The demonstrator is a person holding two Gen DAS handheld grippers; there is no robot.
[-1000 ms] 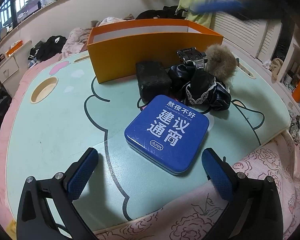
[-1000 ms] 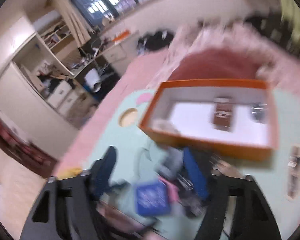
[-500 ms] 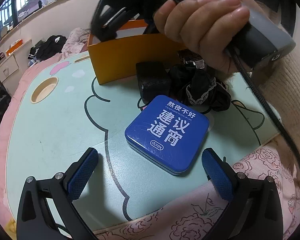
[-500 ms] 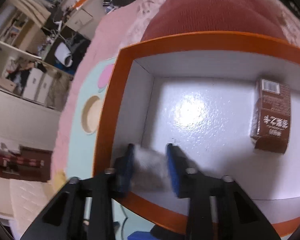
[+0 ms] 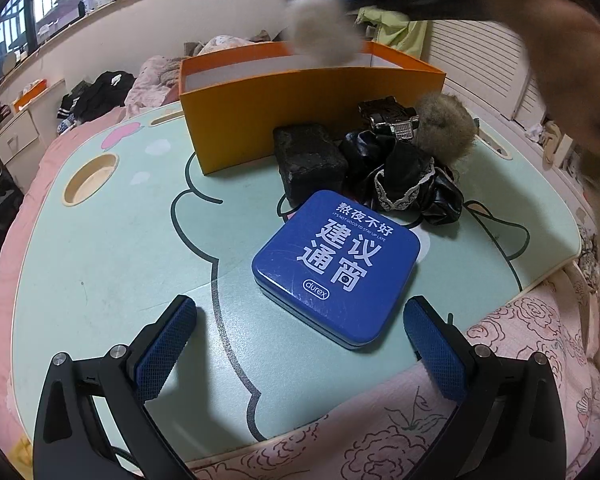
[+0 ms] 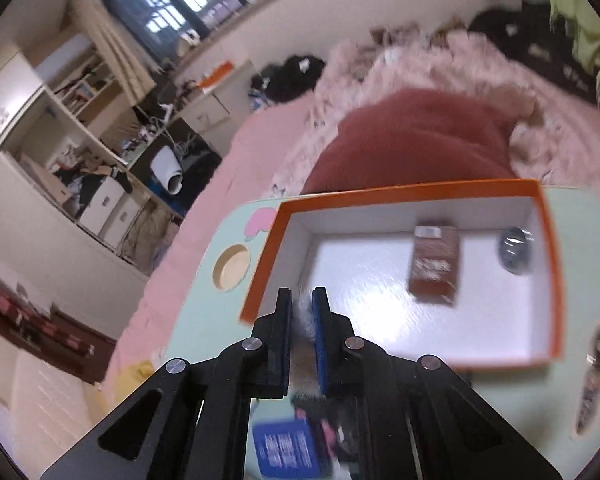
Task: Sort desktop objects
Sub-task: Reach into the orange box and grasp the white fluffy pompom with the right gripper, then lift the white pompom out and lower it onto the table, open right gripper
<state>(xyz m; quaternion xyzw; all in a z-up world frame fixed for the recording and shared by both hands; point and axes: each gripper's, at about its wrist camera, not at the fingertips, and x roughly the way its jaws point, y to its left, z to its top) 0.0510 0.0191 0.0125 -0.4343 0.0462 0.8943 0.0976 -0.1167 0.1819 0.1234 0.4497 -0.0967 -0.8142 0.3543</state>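
The right tool was clamped on a fluffy grey pompom, held above the orange cardboard box. The left tool stood wide apart before a glossy blue square tin on the mint worktop.

Bedroom: bedding, strewn clothes

Left low, facing orange box; right above box.

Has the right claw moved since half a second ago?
Yes. The right claw, gripping a grey fur ball, rose from inside the orange box to above its near-left corner.
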